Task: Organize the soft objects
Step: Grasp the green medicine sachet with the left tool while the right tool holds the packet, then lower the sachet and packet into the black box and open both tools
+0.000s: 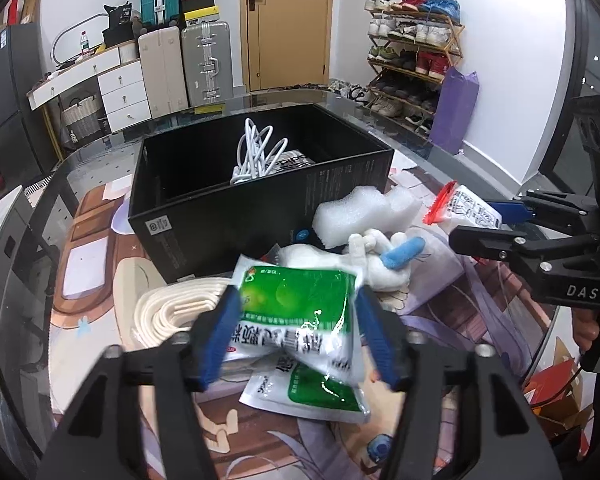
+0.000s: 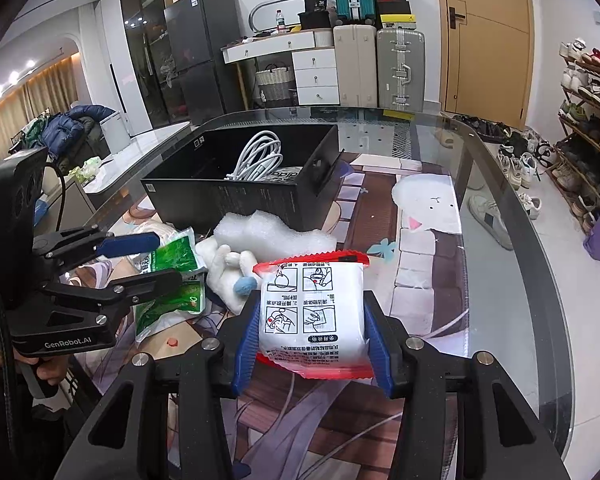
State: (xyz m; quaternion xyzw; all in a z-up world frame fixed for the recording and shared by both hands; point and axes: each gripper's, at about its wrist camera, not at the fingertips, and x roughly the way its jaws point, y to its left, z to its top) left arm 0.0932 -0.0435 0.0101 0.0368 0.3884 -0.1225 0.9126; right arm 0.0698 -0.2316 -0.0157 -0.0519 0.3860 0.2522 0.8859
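Note:
My left gripper [image 1: 296, 304] is shut on a green and white soft packet [image 1: 300, 304], held above a second green packet [image 1: 320, 392] on the table. My right gripper [image 2: 312, 304] is shut on a red and white packet [image 2: 312, 308], held above the table. It also shows in the left wrist view [image 1: 464, 204]. A black open box [image 1: 228, 208] behind holds a white coiled cable [image 1: 256, 152]. White foam [image 1: 364, 212] and a white plush toy [image 1: 380, 260] with a blue part lie in front of the box.
A coiled cream strap [image 1: 172, 312] lies left of my left gripper. The glass table edge [image 2: 512, 216] curves on the right, with shoes on the floor beyond. A printed mat [image 2: 424, 248] covers the table.

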